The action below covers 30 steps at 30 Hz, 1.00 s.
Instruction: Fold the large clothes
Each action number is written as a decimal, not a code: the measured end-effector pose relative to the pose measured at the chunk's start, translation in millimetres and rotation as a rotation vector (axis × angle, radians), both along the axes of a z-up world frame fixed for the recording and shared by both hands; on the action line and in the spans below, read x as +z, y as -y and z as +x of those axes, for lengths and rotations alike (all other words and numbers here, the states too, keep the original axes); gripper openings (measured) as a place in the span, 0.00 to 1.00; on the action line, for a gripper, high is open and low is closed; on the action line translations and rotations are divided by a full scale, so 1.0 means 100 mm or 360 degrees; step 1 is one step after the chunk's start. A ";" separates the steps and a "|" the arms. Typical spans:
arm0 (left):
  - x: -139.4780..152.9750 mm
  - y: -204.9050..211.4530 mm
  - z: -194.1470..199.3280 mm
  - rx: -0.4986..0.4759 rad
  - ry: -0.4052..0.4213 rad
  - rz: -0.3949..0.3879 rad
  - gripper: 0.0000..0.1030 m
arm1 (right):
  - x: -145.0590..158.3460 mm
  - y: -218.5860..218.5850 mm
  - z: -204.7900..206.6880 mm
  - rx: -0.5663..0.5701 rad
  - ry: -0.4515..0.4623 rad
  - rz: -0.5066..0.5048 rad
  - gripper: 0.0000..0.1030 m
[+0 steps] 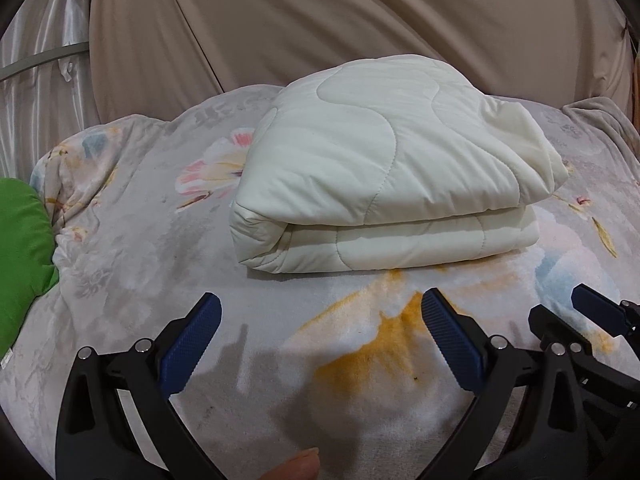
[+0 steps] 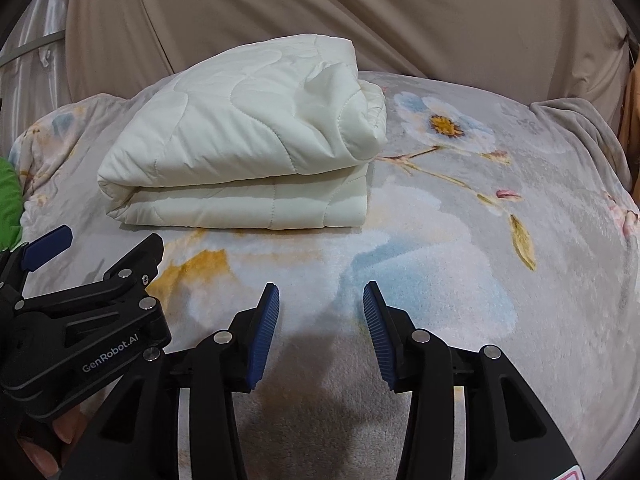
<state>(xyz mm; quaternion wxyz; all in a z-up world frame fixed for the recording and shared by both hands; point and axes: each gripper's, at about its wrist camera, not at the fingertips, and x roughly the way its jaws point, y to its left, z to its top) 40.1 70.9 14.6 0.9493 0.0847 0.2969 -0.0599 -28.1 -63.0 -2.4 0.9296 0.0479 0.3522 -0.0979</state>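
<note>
A cream quilted blanket [image 1: 380, 168] lies folded into a thick stack on the floral bedspread [image 1: 140, 240]. It also shows in the right wrist view [image 2: 240, 148], up and left of centre. My left gripper [image 1: 320, 304] is open and empty, held above the bedspread just short of the blanket's near fold. My right gripper [image 2: 320, 292] is open and empty, near the bed's front and right of the blanket. Each gripper appears in the other's view: the right one at the left view's right edge [image 1: 580, 320], the left one at the right view's left edge [image 2: 80, 280].
A green cloth [image 1: 20, 264] lies at the bed's left edge. Beige drapes [image 1: 320, 20] hang behind the bed, with shiny white curtain [image 1: 40, 80] at the far left. A grey blanket edge [image 2: 580, 128] bunches at the back right.
</note>
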 end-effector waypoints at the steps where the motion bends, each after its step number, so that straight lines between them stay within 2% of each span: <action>1: 0.00 0.00 0.00 -0.0001 -0.0003 0.0002 0.95 | 0.00 0.00 0.00 0.0000 -0.0001 0.0002 0.42; 13: -0.04 0.01 0.01 0.0052 -0.0019 0.0022 0.95 | -0.02 -0.02 0.01 -0.0002 -0.0015 -0.0021 0.42; 30: -0.05 -0.01 0.01 0.0052 -0.0025 0.0023 0.95 | -0.02 -0.03 0.01 -0.0008 -0.0020 -0.0030 0.42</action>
